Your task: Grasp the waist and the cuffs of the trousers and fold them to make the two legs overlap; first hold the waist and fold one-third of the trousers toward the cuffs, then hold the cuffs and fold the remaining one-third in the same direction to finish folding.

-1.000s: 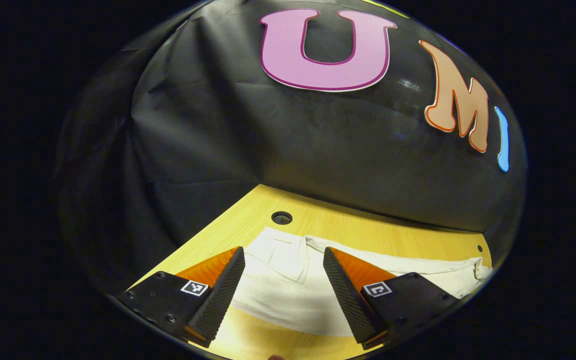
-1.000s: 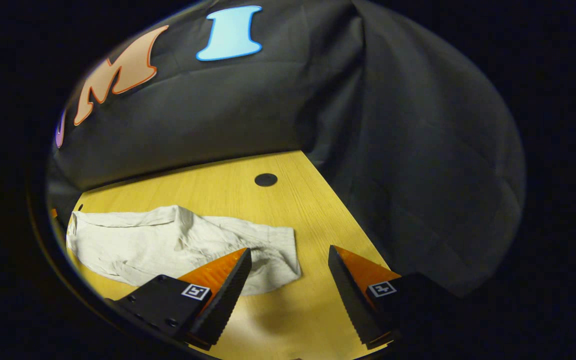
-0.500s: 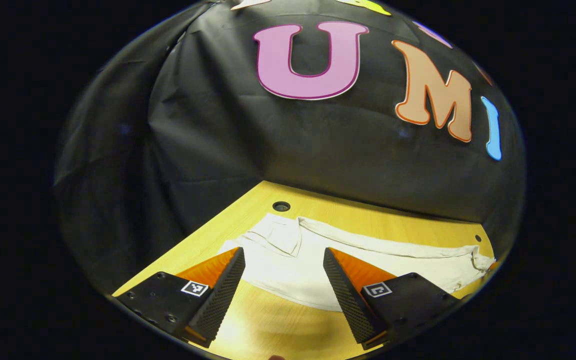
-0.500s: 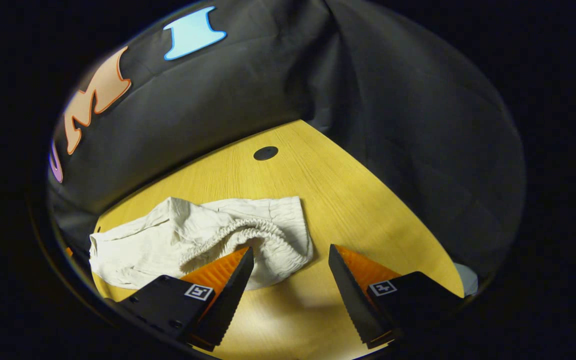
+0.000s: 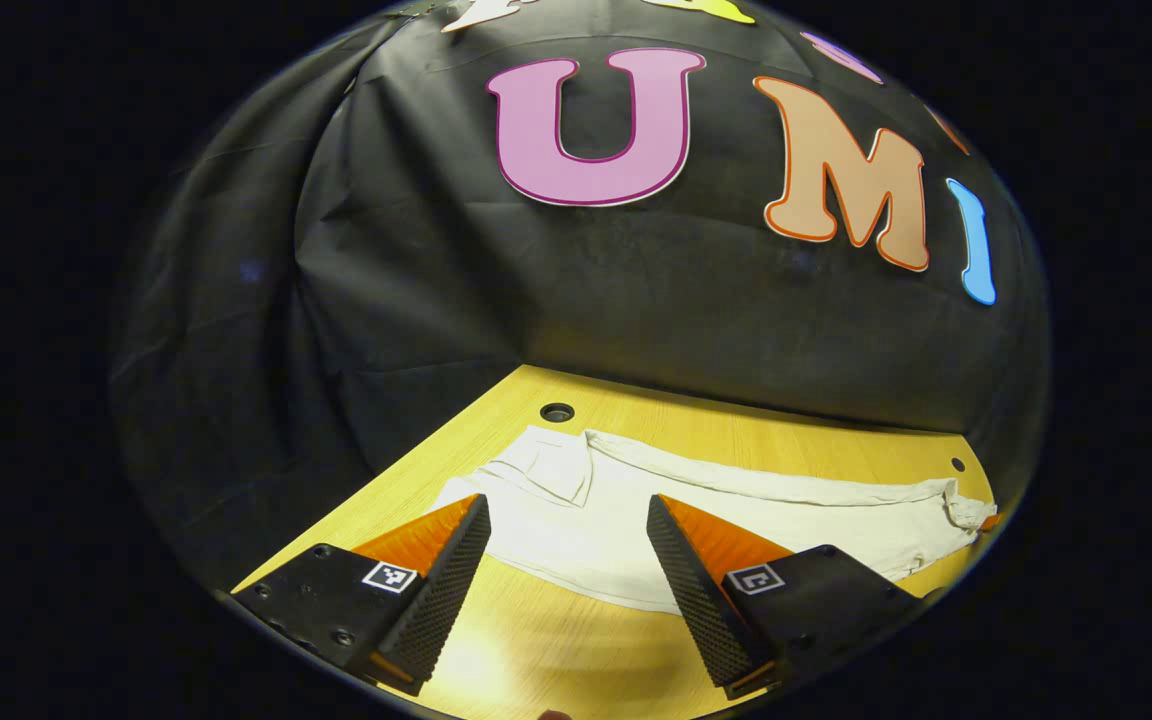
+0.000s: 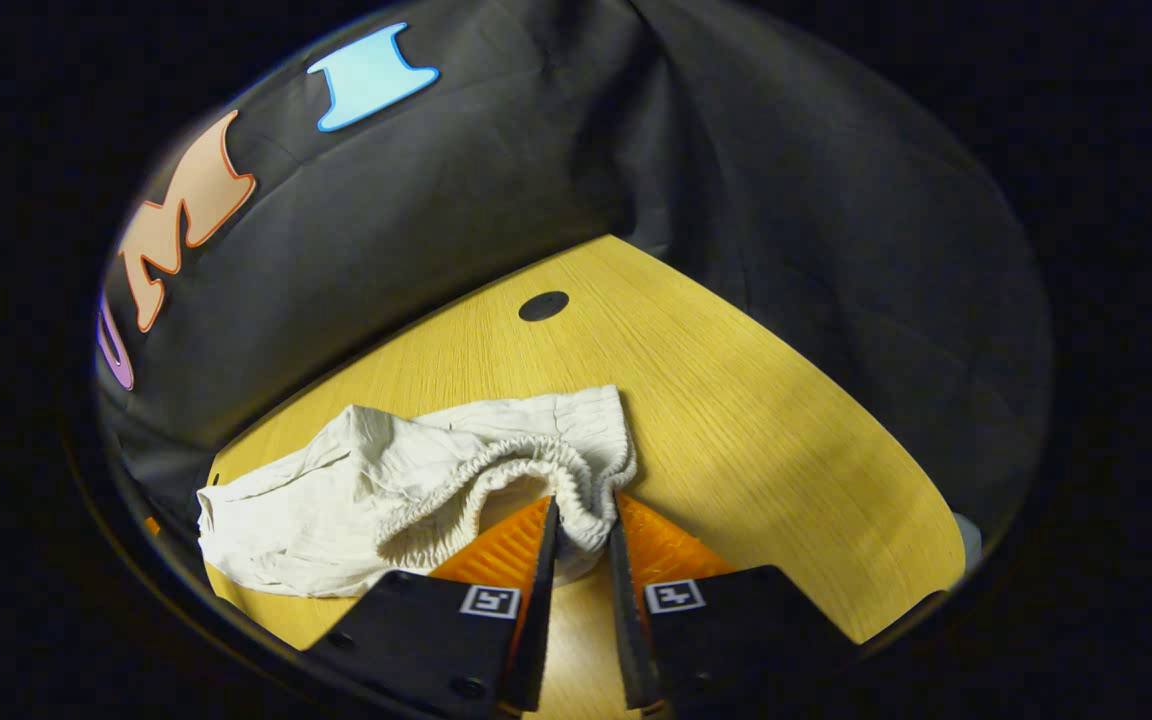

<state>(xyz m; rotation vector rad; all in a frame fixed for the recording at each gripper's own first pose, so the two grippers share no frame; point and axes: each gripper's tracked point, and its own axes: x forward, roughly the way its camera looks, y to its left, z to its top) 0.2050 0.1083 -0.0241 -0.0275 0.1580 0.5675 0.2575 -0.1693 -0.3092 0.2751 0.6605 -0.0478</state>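
Cream trousers (image 5: 736,505) lie stretched across the yellow wooden table (image 5: 636,425). In the left gripper view, my left gripper (image 5: 568,505) hovers open over the near end of the legs, where a flap of cloth (image 5: 556,465) is folded over; nothing is between its fingers. The bunched waist end (image 5: 961,505) lies far to the right. In the right gripper view, the gathered elastic waistband (image 6: 506,465) arches up off the table (image 6: 756,420), and my right gripper (image 6: 584,505) is shut on its near edge. The rest of the trousers (image 6: 316,500) trails off to the left.
A round cable hole (image 5: 557,412) sits in the table near the back wall, just beyond the trousers, and another hole (image 6: 543,305) lies beyond the waist. A small dark hole (image 5: 955,464) is at the far right. Black cloth walls close the table at the back and sides.
My right gripper has moved onto the waist and closed from wide open onto the waistband, which now bulges upward. The left gripper has stayed open and drawn back slightly.
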